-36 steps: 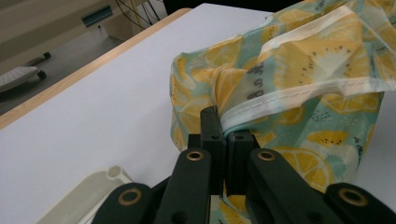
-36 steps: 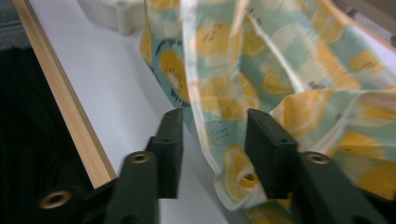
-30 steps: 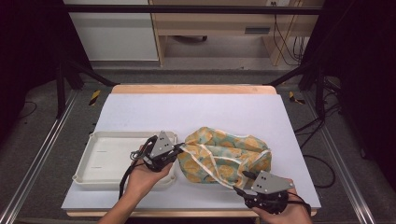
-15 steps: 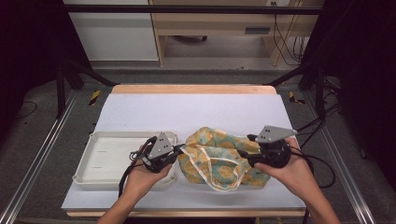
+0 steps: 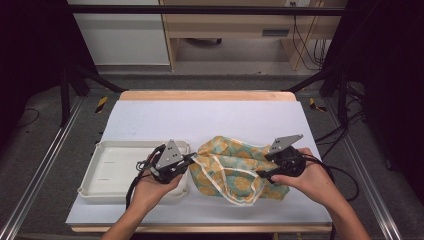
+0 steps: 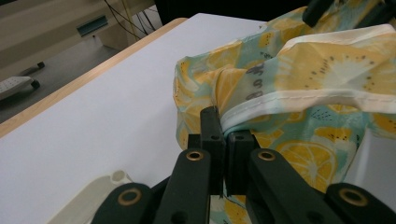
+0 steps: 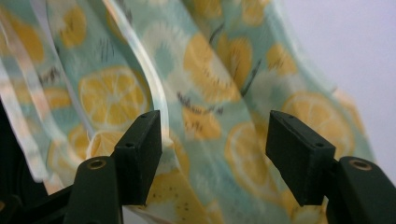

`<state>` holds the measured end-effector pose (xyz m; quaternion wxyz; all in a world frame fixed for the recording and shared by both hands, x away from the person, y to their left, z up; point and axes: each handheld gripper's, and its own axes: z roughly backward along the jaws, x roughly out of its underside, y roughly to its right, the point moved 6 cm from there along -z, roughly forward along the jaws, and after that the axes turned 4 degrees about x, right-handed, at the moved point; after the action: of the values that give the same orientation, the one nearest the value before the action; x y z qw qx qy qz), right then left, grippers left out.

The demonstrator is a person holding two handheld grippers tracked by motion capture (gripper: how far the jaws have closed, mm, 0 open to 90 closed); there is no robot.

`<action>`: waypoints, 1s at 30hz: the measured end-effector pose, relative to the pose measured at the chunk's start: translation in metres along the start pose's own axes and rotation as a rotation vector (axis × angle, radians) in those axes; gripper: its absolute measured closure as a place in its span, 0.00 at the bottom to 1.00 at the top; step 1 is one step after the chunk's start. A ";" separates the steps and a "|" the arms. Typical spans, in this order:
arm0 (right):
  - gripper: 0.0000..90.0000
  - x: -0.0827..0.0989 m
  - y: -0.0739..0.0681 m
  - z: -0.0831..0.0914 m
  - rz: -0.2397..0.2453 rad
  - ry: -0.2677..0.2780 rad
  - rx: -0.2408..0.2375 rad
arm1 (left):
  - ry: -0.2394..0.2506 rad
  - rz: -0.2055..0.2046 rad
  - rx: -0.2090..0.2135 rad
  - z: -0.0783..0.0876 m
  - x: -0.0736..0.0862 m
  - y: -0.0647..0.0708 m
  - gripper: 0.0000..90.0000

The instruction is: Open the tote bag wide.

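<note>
1 bag (image 5: 235,170), 1 tray (image 5: 107,167) on table. L gripper (image 6: 223,135) clamped on bag hem. R gripper (image 7: 215,154) jaws apart over bag, nothing gripped.

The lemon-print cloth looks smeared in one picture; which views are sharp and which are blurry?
Right gripper view: the cloth is streaked with blur. Left gripper view: the cloth's cream hem is crisp, the background soft. High view: evenly lit table, dark surroundings.
</note>
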<state>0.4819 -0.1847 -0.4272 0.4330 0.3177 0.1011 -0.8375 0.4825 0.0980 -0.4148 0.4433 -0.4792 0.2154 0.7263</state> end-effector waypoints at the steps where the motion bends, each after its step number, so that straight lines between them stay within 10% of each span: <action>1: 0.41 0.004 -0.001 0.000 0.008 -0.005 0.003 | 0.004 -0.003 0.000 0.001 -0.001 0.000 0.98; 10: 0.43 0.036 -0.014 0.005 0.010 -0.008 -0.006 | 0.025 0.012 0.008 0.002 -0.007 0.000 0.98; 18: 0.96 0.048 -0.021 0.007 0.023 0.044 0.005 | 0.036 0.024 0.024 0.004 -0.009 0.001 0.98; 30: 1.00 0.059 -0.037 0.037 0.041 0.160 0.110 | 0.030 -0.012 0.064 0.016 0.004 0.020 0.98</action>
<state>0.4115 -0.2178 -0.4389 0.4223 0.4087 0.0827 -0.8048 0.4571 0.1012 -0.4132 0.4594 -0.4769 0.2426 0.7090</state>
